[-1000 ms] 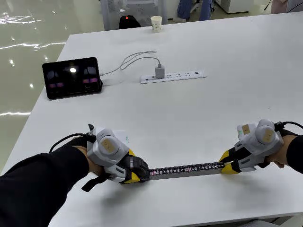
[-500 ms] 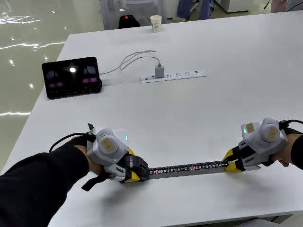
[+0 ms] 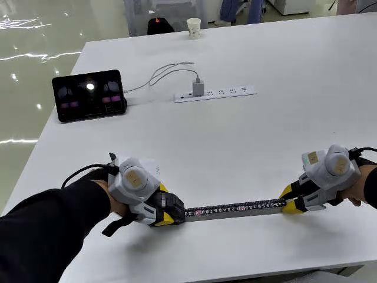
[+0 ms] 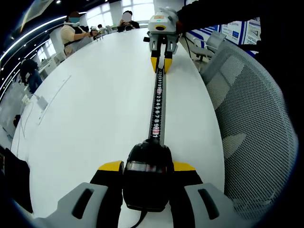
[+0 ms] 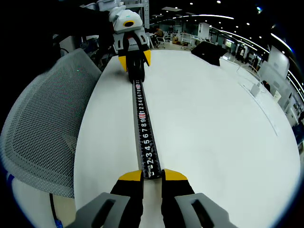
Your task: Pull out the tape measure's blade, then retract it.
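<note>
The blade [image 3: 235,209], stretched between the tape measure [image 3: 172,207] in the left gripper [image 3: 163,206] and the right gripper [image 3: 288,199] pinching its tip, bars the near strip of the table [image 3: 247,141]. Beyond it the top lies open up to the power strip [image 3: 215,94], cable [image 3: 165,73] and tablet [image 3: 89,95]. A cup [image 3: 194,28] stands at the far edge. A mesh chair [image 4: 256,118] crowds the near edge.

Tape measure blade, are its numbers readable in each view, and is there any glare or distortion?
Head view: sharp, but numbers on the blade are too small to read; lights glare off the floor and the tablet. Left gripper view: fisheye curves the table edge; near digits legible. Right gripper view: digits clearest near the jaws.
</note>
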A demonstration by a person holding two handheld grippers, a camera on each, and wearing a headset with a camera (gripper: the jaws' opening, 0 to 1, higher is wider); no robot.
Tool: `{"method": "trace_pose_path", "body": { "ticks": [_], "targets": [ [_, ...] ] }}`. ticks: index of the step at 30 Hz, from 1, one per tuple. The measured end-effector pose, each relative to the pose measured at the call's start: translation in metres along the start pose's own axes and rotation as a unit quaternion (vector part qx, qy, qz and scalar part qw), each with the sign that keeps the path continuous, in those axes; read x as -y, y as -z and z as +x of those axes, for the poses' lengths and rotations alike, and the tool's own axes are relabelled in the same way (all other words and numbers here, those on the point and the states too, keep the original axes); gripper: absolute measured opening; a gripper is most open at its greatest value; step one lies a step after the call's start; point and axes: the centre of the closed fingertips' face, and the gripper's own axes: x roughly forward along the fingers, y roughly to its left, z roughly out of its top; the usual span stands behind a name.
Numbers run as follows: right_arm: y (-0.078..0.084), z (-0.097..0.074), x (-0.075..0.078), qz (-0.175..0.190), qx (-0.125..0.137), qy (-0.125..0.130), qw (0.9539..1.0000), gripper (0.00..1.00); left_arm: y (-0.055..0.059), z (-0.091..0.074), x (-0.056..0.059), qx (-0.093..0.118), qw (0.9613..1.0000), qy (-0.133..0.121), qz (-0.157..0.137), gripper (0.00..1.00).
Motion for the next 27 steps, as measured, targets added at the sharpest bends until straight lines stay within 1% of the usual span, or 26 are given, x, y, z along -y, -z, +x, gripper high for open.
{"method": "trace_pose_path", "body": {
  "ticks": [2, 6, 9, 12, 16, 17, 18, 19, 22, 25, 27],
  "targets": [
    [-0.0005, 0.001, 0.0008, -0.004, -0.003, -0.001, 1.0, 0.11, -0.0005, -0.0001, -0.0003, 0.006, 1.0, 0.0, -0.005, 0.32],
    [-0.0003, 0.0019, 0.002, -0.005, -0.01, -0.002, 0.9999, 0.11, -0.0013, 0.0002, 0.0003, 0.007, 1.0, -0.004, 0.005, 0.32],
    [-0.0017, 0.0029, 0.0027, 0.004, -0.022, -0.002, 0.9997, 0.11, -0.0013, 0.0, 0.0001, 0.006, 0.9999, -0.007, 0.008, 0.32],
    [-0.0025, 0.0043, 0.0016, -0.001, -0.04, 0.0, 0.9992, 0.12, -0.001, 0.0003, -0.0007, 0.006, 0.9999, -0.011, 0.01, 0.33],
    [-0.0012, 0.0041, 0.0032, 0.0, -0.049, -0.001, 0.9988, 0.12, -0.0004, 0.0006, -0.0016, 0.004, 0.9999, -0.011, 0.005, 0.33],
    [-0.0016, 0.0048, 0.0031, 0.0, -0.052, 0.004, 0.9986, 0.12, -0.0003, 0.0005, -0.0014, 0.004, 0.9999, -0.01, 0.005, 0.33],
    [-0.0012, 0.0046, 0.0031, -0.017, -0.061, 0.007, 0.998, 0.12, -0.0003, 0.0004, -0.0012, 0.003, 0.9999, -0.009, 0.005, 0.33],
    [-0.002, 0.0051, 0.0016, -0.019, -0.063, 0.006, 0.9978, 0.12, -0.0005, 0.0002, -0.001, 0.003, 1.0, -0.008, 0.004, 0.33],
    [-0.0029, 0.0054, 0.0018, -0.011, -0.073, 0.004, 0.9973, 0.12, -0.0003, 0.0004, -0.0006, -0.002, 1.0, -0.006, 0.005, 0.33],
    [-0.0018, 0.0049, 0.0012, -0.014, -0.079, 0.005, 0.9968, 0.12, -0.0007, 0.0016, -0.0003, -0.007, 0.9999, -0.005, 0.007, 0.33],
    [-0.0009, 0.0047, 0.0018, -0.01, -0.083, 0.007, 0.9965, 0.12, -0.0008, 0.0018, -0.0001, -0.01, 0.9999, -0.004, 0.007, 0.33]
  ]
}}
